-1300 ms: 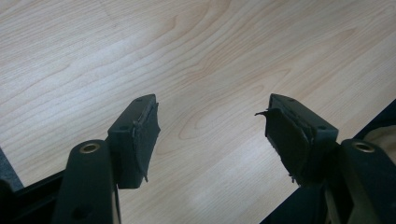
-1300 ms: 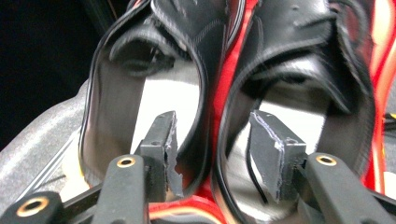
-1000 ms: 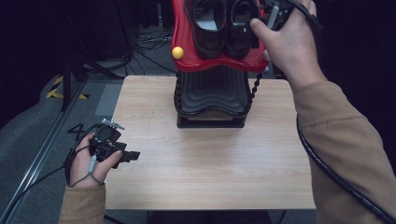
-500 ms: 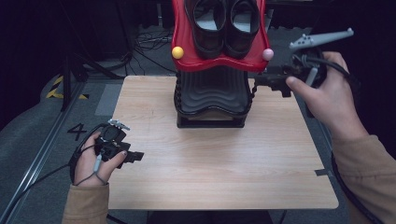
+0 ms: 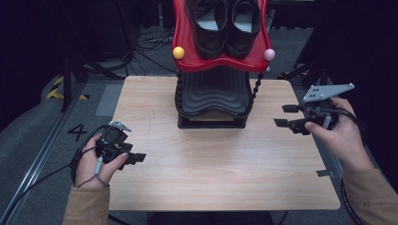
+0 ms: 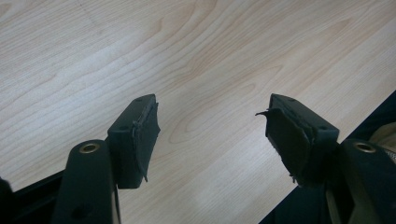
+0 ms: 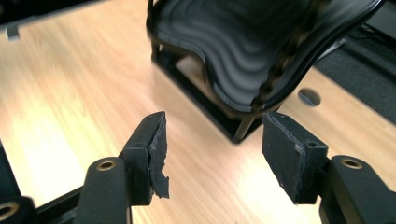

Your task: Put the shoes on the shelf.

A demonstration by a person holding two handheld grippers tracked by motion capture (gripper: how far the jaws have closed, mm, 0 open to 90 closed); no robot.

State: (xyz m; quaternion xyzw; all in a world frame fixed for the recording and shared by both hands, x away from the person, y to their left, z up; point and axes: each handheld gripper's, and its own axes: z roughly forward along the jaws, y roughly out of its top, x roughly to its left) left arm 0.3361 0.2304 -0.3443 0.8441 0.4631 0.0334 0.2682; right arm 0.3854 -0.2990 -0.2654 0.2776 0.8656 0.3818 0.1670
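Note:
A pair of black shoes (image 5: 227,23) sits on the red top shelf (image 5: 187,56) of a rack at the back of the wooden table (image 5: 211,178). A black wavy shelf (image 5: 213,91) lies below it, also seen in the right gripper view (image 7: 233,42). My right gripper (image 5: 281,115) hovers right of the rack and points at it. Its jaws have just been opening and stand open with nothing between them (image 7: 212,140). My left gripper (image 5: 138,158) rests at the table's left edge, open over bare wood (image 6: 212,126).
A yellow ball (image 5: 178,52) and a pink ball (image 5: 269,54) cap the red shelf's front corners. Cables (image 5: 150,40) lie on the floor behind the table. A "4" mark (image 5: 77,131) is on the floor at the left.
My right hand came away from the shoes on the top shelf and dropped down and to the right, beside the rack. Its jaws spread wider. The left hand stayed put.

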